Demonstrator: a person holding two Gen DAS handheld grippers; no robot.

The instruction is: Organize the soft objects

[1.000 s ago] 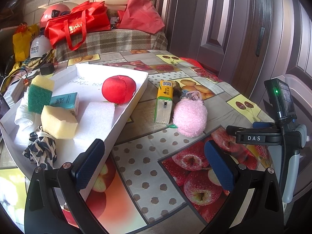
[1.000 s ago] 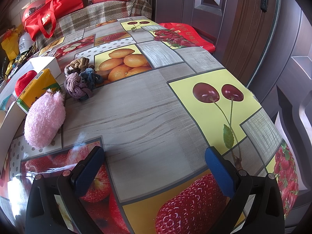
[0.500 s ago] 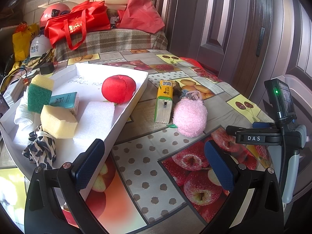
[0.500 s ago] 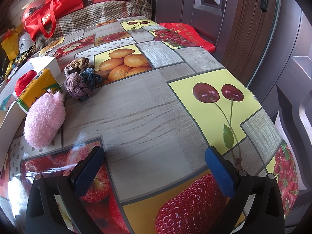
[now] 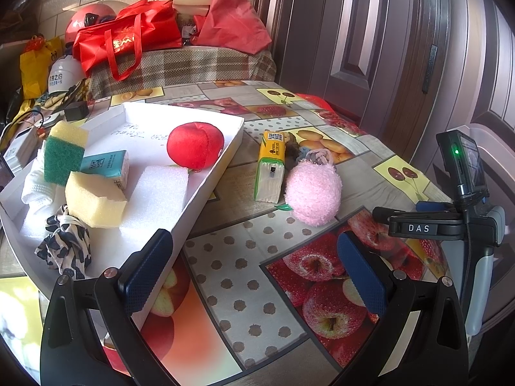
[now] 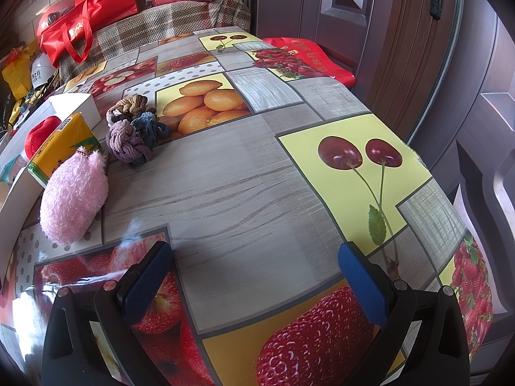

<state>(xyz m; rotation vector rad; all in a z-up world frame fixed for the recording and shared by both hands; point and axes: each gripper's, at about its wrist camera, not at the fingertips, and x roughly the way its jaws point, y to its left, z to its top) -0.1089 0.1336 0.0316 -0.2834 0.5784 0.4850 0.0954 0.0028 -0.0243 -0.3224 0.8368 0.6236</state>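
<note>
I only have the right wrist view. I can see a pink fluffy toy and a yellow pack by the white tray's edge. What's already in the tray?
Observer: The left wrist view shows a red plush apple, a white foam block, yellow sponges and a teal tissue pack inside the white tray.
Operator: Is the left gripper holding anything?
Observer: No. The left gripper has its jaws wide open, empty, near the tray's front corner.
Operator: Anything soft at the tray's near end?
Observer: A black-and-white patterned scrunchie, beside the yellow foam wedge.
</note>
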